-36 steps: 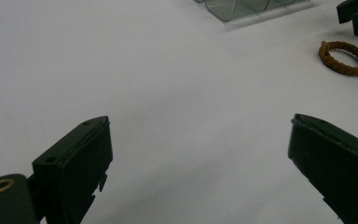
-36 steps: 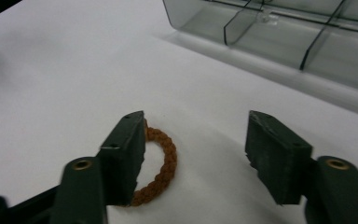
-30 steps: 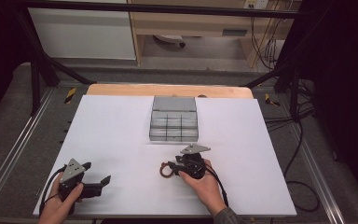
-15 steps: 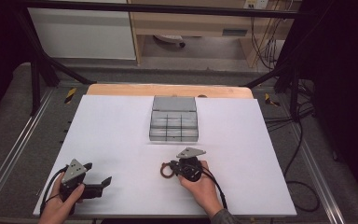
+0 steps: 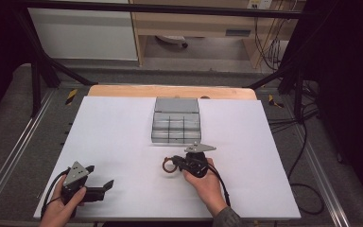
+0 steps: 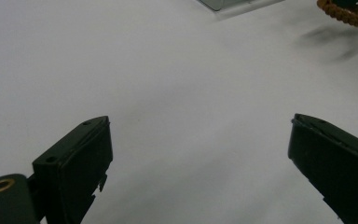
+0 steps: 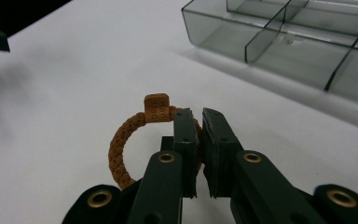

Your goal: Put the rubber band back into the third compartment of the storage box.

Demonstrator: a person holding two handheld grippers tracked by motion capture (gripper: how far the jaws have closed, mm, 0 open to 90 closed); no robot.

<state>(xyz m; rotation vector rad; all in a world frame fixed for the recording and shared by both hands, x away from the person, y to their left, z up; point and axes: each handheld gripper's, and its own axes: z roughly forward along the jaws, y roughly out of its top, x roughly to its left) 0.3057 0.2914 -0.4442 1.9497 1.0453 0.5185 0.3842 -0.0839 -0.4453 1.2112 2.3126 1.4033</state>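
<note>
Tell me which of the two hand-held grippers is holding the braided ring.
The right hand-held gripper: its jaws are closed on the brown braided ring near the organizer box. The left hand-held gripper is wide open on bare white table.

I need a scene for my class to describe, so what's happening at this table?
A person holds a claw in each hand over a white table. The right claw is shut on a brown braided ring, just in front of a clear compartment tray. The left claw rests open near the table's front left, gripping nothing.
</note>
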